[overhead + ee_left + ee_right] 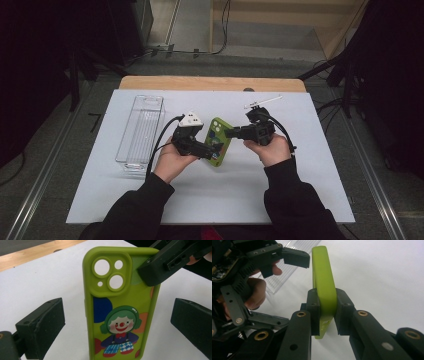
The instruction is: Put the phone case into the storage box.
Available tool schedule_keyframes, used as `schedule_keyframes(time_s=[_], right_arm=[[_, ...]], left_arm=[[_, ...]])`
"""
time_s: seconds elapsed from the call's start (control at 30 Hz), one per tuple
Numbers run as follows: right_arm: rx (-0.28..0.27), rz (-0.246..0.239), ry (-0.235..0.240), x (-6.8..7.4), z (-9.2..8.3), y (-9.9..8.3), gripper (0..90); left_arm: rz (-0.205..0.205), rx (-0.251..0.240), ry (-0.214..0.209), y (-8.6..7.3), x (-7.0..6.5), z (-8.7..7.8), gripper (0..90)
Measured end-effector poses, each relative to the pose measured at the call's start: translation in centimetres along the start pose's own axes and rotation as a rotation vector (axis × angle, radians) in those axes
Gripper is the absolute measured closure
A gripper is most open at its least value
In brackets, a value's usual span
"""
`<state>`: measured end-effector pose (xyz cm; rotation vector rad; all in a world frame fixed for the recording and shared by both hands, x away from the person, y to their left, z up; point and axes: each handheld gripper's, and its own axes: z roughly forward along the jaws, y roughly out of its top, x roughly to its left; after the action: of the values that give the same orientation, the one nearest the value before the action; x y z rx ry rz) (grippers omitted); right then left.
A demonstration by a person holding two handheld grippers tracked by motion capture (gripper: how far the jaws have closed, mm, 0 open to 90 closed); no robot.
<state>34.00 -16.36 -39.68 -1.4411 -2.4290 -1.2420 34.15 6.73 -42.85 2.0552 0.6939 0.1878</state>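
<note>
A lime-green phone case (pixel 218 140) with a clown picture and camera cut-outs (pixel 110 272) is held up off the white mat. My right gripper (pixel 231 133) is shut on its long edge; in the right gripper view both pads press the case (pixel 323 277) between them (pixel 327 310). My left gripper (pixel 216 148) stands open around the case's lower part. In the left gripper view its fingers (pixel 42 325) stand wide on either side of the case (pixel 120 305) and touch nothing. One finger of the right gripper (pixel 162 267) shows at the case's upper right edge.
A clear plastic container (pixel 141 131) lies on the mat's left side, close to the left hand. A small white stick-like item (pixel 262 102) lies at the far right. The white mat (pixel 210 200) covers a wooden table (pixel 210 82).
</note>
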Motion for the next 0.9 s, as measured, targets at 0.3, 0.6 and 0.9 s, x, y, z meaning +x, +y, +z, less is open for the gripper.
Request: schedule_keyframes(time_s=[0.3, 0.6, 0.9], right_arm=[[0.001, -0.003, 0.012, 0.4, -0.1, 0.1, 74.7], [0.003, 0.003, 0.022, 0.6, 0.0, 0.1, 74.7], [0.005, 0.000, 0.029, 1.1, 0.2, 0.1, 74.6]], left_arm=[[-0.014, 0.006, -0.006, -0.1, -0.3, 0.7, 0.2], [-0.052, 0.006, -0.013, -0.1, -0.5, 1.2, 0.3], [-0.030, 0.010, 0.024, -0.1, -0.8, 1.5, 0.6]])
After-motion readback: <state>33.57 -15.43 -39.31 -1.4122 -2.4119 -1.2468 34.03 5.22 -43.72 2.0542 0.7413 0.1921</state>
